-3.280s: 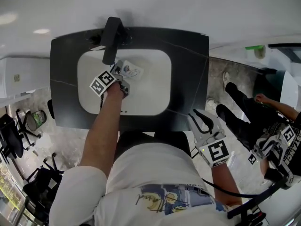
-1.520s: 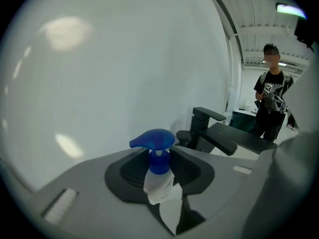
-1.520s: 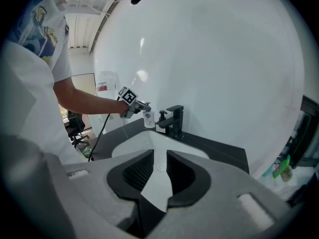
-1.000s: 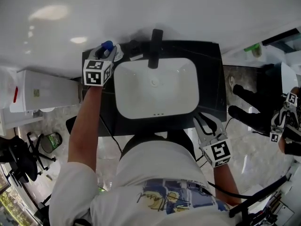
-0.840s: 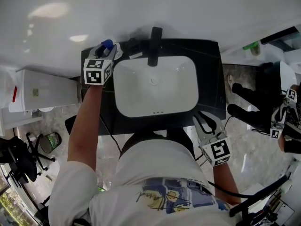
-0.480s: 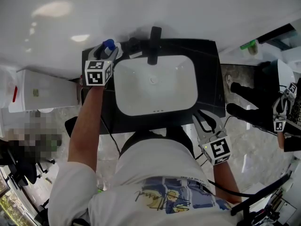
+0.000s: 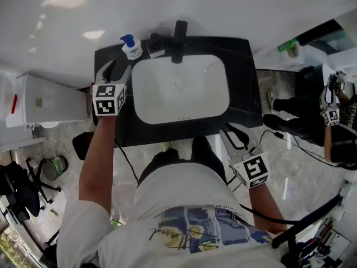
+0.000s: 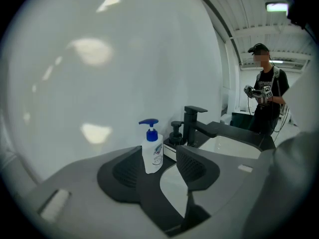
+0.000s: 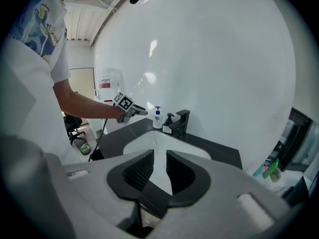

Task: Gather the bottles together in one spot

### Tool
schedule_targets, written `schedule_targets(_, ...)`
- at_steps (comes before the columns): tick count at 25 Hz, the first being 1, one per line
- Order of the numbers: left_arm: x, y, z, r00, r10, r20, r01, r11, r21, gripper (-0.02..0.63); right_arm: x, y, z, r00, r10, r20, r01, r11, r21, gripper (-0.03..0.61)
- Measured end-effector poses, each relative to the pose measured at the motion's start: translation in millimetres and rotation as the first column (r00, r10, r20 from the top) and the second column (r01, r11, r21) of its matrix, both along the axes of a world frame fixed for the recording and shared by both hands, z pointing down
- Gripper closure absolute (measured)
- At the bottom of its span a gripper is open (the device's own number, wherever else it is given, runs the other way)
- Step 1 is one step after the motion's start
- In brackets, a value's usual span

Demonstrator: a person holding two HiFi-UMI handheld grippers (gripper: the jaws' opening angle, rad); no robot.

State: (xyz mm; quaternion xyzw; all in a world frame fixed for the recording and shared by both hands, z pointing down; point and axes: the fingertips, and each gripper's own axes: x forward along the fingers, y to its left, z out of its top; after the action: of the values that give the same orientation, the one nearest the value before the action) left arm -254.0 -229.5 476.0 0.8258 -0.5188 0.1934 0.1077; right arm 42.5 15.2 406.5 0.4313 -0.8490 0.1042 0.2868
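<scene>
Head view: white plastic pump bottle with blue pump head (image 7: 131, 47) stands at the black surface's (image 7: 242, 77) back-left corner, just beside a black dispenser bottle (image 7: 154, 43).
Left gripper view: left hand-held gripper (image 8: 158, 167) just opened, jaws spread, empty; bottle ahead, untouched.
Right gripper view: right hand-held gripper (image 9: 160, 156) jaws slightly apart, empty.
Judged light, stiff, slick, top-heavy; grip mid-body, below the pump.

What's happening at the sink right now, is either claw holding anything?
A person stands at the black counter with a claw in each hand. The white pump bottle stands upright at the counter's back left corner, beside a black dispenser and the faucet. The left claw hovers just short of the bottle; its jaws have just been opening and grip nothing. The right claw waits by the counter's front right edge, jaws slightly apart, empty.
</scene>
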Motion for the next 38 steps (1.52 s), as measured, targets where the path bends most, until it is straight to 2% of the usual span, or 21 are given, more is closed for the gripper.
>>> schedule_targets(4, -1.0, 47.8, -32.2, 1.000, 0.011, -0.003, -0.011, 0.998, 0.065, 0.475, -12.6, 7.4, -1.2, 0.999, -0.052, 0.001, 0.052, 0.999, 0.004, 0.502)
schedule_targets(8, -0.7, 99.4, -57.0, 0.999, 0.002, -0.033, 0.001, 0.997, 0.080, 0.554, -25.6, 8.7, -7.3, 0.994, -0.111, 0.015, 0.110, 0.993, 0.043, 0.531)
schedule_targets(11, 13.4, 138.2, -69.0, 0.998, 0.031, -0.047, -0.027, 0.997, 0.075, 0.610, -27.7, 14.1, -11.4, 0.990, -0.139, 0.022, 0.137, 0.988, 0.064, 0.555)
schedule_targets(17, 75.7, 212.3, -72.7, 0.987, 0.121, -0.106, -0.123, 0.992, -0.007, 0.612, -8.8, 36.2, -16.4, 0.984, -0.169, 0.055, 0.164, 0.983, 0.080, 0.577)
schedule_targets(22, 141.2, 266.1, -68.3, 0.967, 0.218, -0.134, -0.232, 0.968, -0.095, 0.612, 20.8, 67.9, -13.0, 0.985, -0.150, 0.088, 0.144, 0.987, 0.068, 0.578)
schedule_targets(30, 215.3, 340.1, -86.2, 0.935, 0.300, -0.188, -0.323, 0.941, -0.103, 0.612, 43.2, 115.3, -16.9, 0.974, -0.201, 0.108, 0.193, 0.978, 0.083, 0.578)
schedule_targets(35, 242.7, 399.7, -107.4, 0.922, 0.344, -0.180, -0.363, 0.928, -0.087, 0.612, 57.1, 163.5, -37.3, 0.971, -0.217, 0.103, 0.206, 0.972, 0.114, 0.578)
schedule_targets(38, 247.1, 412.9, -105.0, 0.920, 0.352, -0.173, -0.371, 0.924, -0.095, 0.612, 61.6, 174.5, -33.6, 0.970, -0.222, 0.104, 0.210, 0.971, 0.110, 0.578)
